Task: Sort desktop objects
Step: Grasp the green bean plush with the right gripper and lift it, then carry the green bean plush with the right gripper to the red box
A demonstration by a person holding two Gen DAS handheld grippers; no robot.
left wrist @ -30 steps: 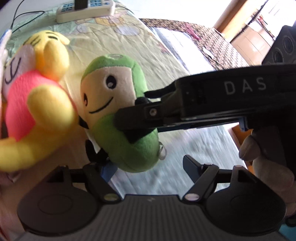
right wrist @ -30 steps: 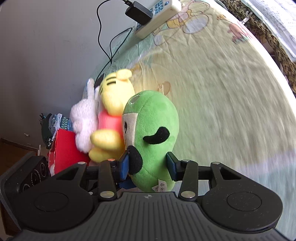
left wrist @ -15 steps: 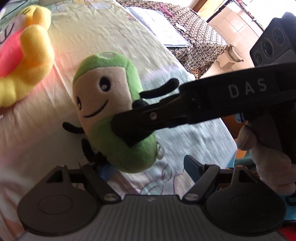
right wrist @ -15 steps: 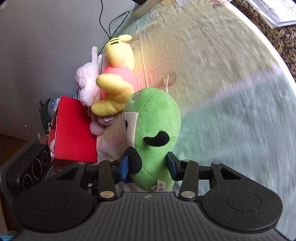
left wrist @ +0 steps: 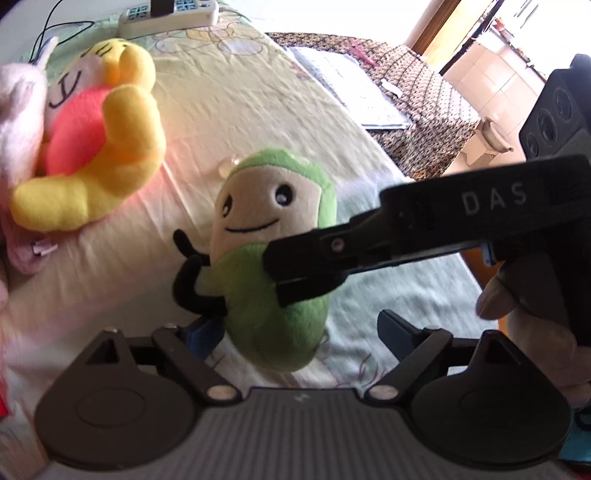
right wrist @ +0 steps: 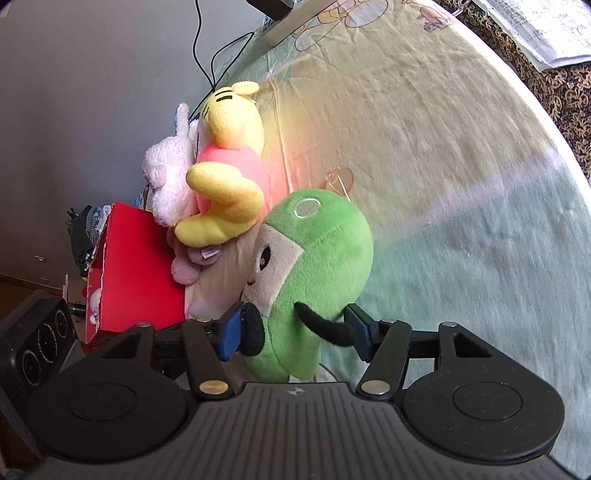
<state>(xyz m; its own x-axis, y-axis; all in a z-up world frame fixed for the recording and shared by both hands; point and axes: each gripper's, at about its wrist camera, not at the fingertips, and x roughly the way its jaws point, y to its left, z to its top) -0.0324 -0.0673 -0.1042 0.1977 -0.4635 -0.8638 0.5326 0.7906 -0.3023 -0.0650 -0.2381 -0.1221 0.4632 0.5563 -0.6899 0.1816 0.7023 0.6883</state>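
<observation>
Green plush toy (right wrist: 314, 273): a bean-shaped soft toy with a cream face, dot eyes, a smile and thin black arms. It is upright, held above the tablecloth near the table's front edge, just beside the pile of other soft toys.
Right gripper (right wrist: 291, 334): its two blue-padded fingers press the toy's lower body from either side, clamped on it. One black arm of the toy lies across the right pad.
Left gripper (left wrist: 295, 332): spread wide, holding nothing. The green toy's lower end hangs in front of the gap, nearer the left finger.
Person's hand (left wrist: 532, 332): fingers wrapped round the right gripper's handle, at the right edge of the left wrist view.
Yellow bear plush (right wrist: 225, 173): in a pink-red shirt, lying on its side, leaning on a pale pink fluffy toy (right wrist: 166, 177).
Red box (right wrist: 136, 273): at the table's left edge, touching the pink toy.
Tablecloth (right wrist: 424, 147): pale yellow with cartoon prints, turning pale green toward the front.
Power strip (left wrist: 170, 14): white, at the far end of the table, with a black plug and cables.
Papers (left wrist: 347, 88): on a dark patterned surface beyond the table.
</observation>
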